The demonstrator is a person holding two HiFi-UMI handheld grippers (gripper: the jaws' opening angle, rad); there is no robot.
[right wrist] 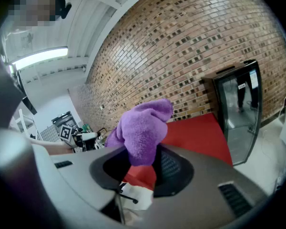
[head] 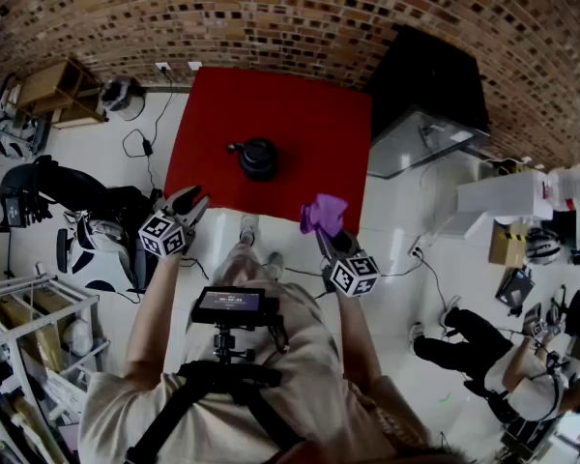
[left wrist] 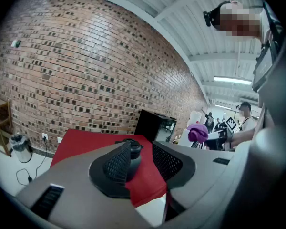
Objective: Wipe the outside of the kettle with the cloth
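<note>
A black kettle [head: 258, 158] stands upright on the red table [head: 300, 104], a little left of its middle. My left gripper [head: 188, 203] hovers short of the table's near left corner, its jaws apart and empty. In the left gripper view the kettle [left wrist: 134, 150] shows far off through the gap of that gripper [left wrist: 140, 151]. My right gripper [head: 326, 232] is shut on a bunched purple cloth [head: 324, 213] over the table's near right edge. In the right gripper view the cloth [right wrist: 142, 128] sticks up out of the gripper [right wrist: 143, 161]. Both grippers are well clear of the kettle.
A black glass-door cabinet [head: 430, 85] stands right of the table and also shows in the right gripper view [right wrist: 238, 109]. A wooden shelf [head: 53, 90], a bin [head: 121, 97] and floor cables [head: 145, 143] lie to the left. A person [head: 503, 356] sits at the lower right.
</note>
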